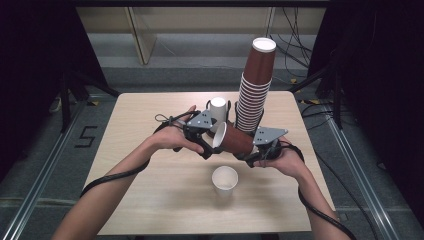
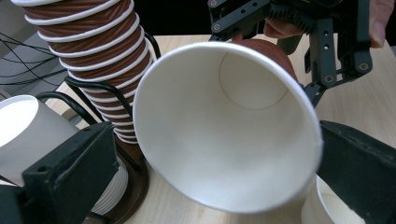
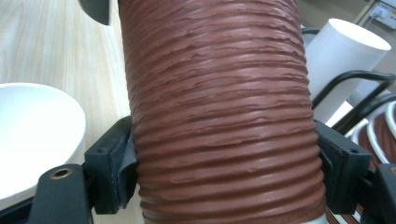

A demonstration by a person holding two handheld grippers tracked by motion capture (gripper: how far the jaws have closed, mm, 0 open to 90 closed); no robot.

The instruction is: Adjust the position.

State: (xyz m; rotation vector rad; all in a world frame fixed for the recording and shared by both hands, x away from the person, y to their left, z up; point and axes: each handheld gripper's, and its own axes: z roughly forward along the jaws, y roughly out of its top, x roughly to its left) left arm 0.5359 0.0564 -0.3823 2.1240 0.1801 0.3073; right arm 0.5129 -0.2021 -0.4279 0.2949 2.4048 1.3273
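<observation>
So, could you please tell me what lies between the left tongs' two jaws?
In the left gripper view, the white rim of the ribbed brown paper cup sits between the left tongs, gripped by the right tongs.

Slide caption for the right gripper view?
Right gripper clamps a ribbed brown paper cup sideways.

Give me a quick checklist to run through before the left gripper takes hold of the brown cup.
1. Right gripper grips the brown cup: ok, its fingers press both sides of the ribbed wall.
2. Cup mouth faces the left gripper: ok, the white inside is turned toward it.
3. Left gripper wide enough for the rim: ok, its fingers stand either side of the rim, open.
4. Left fingers touching the rim: cannot tell.
5. Tall stack of brown cups undisturbed: ok, upright in its wire holder.
6. White cup out of the way: ok, upright on the table, nearer the person.
</observation>
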